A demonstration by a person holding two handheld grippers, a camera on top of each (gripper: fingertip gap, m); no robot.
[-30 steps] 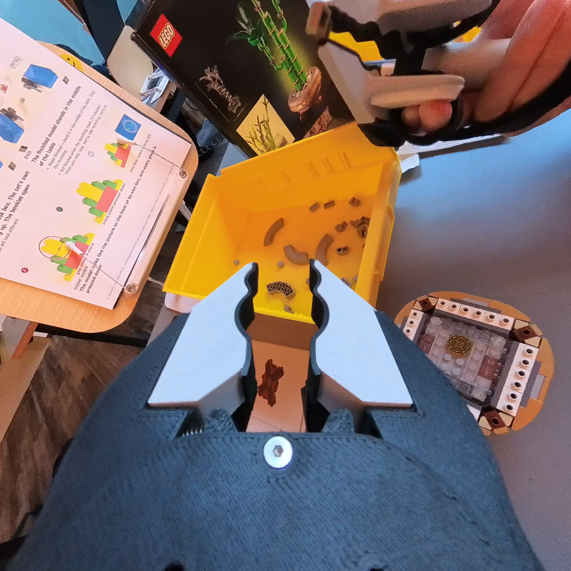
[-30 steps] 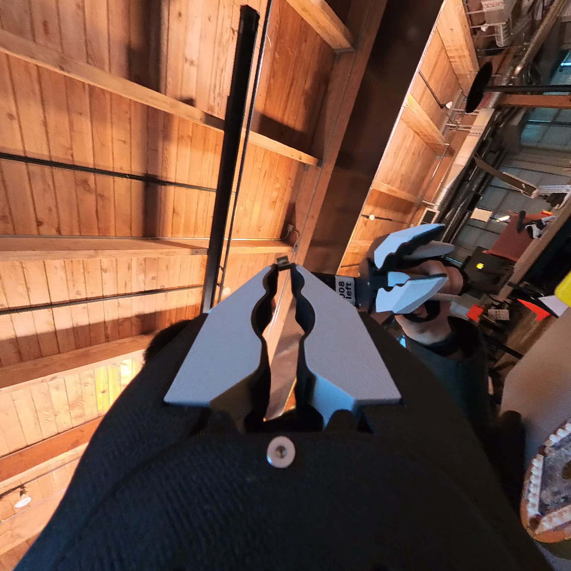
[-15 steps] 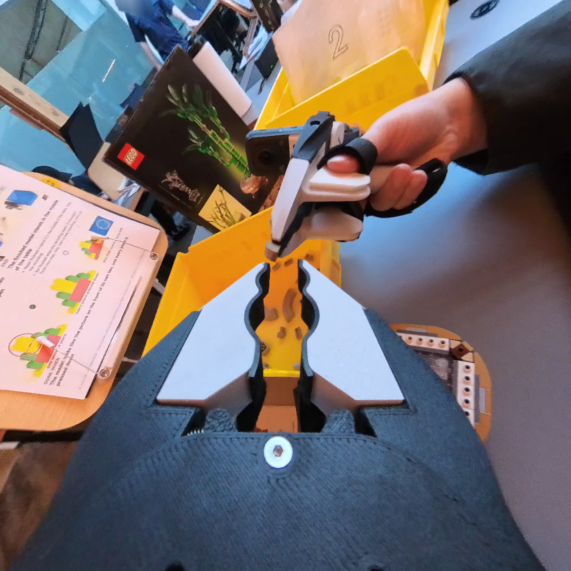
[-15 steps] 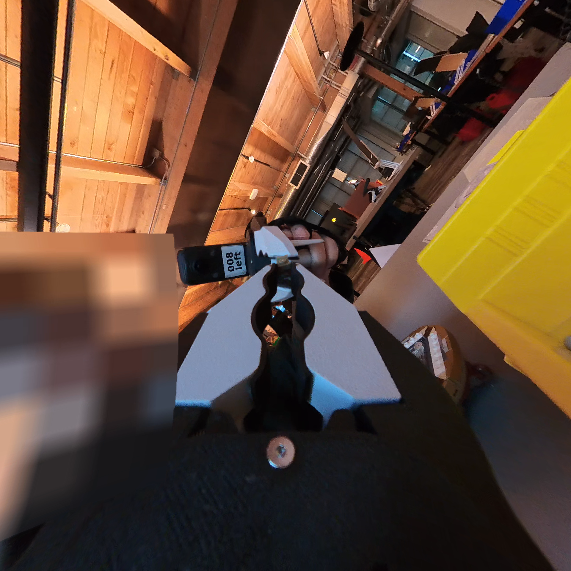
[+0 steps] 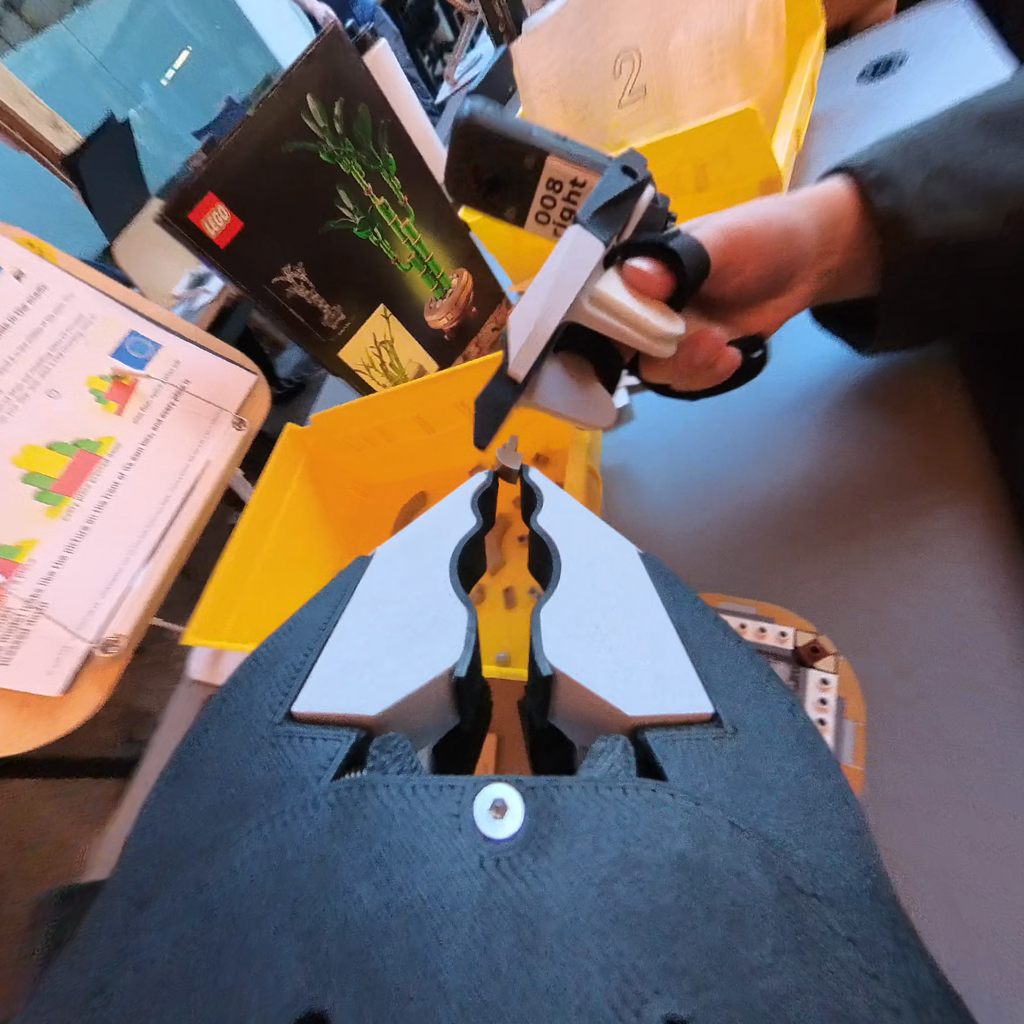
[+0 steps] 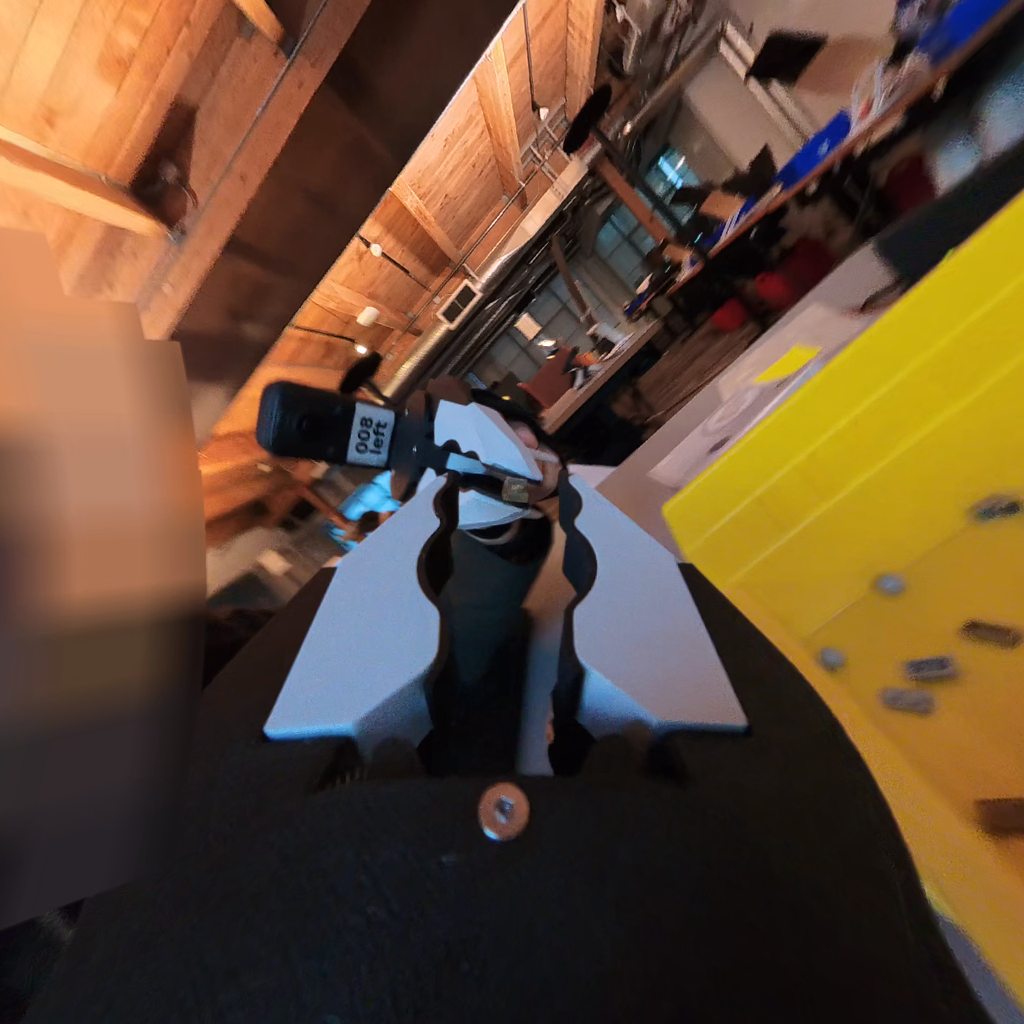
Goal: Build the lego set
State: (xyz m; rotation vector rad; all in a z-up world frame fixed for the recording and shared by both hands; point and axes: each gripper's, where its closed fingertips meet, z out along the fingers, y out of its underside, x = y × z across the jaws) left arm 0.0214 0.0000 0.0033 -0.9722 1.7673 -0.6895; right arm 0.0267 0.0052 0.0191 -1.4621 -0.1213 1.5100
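My left gripper [image 5: 507, 477] is shut on a small grey lego piece [image 5: 508, 461], held at its fingertips above the yellow bin [image 5: 343, 498]. My right gripper [image 6: 504, 485] is open and empty, its tips just around the piece [image 6: 514, 490] in the left gripper [image 6: 501, 471]. In the left wrist view the right gripper [image 5: 501, 429] points down at the piece from above, held by a hand. The round tan and white lego base [image 5: 820, 681] lies on the grey table at the right. Several loose grey pieces [image 6: 986, 634] lie in the bin [image 6: 831, 526].
The black lego box [image 5: 343, 221] leans behind the bin. A printed instruction sheet [image 5: 83, 471] is clipped to a wooden board at the left. A second yellow bin [image 5: 720, 155] with a paper bag [image 5: 637, 83] stands at the back. Both grippers' tips are close together, under 4 cm apart.
The right gripper came down with the small piece to the left gripper's tips. The left gripper shut on the piece and the right gripper opened.
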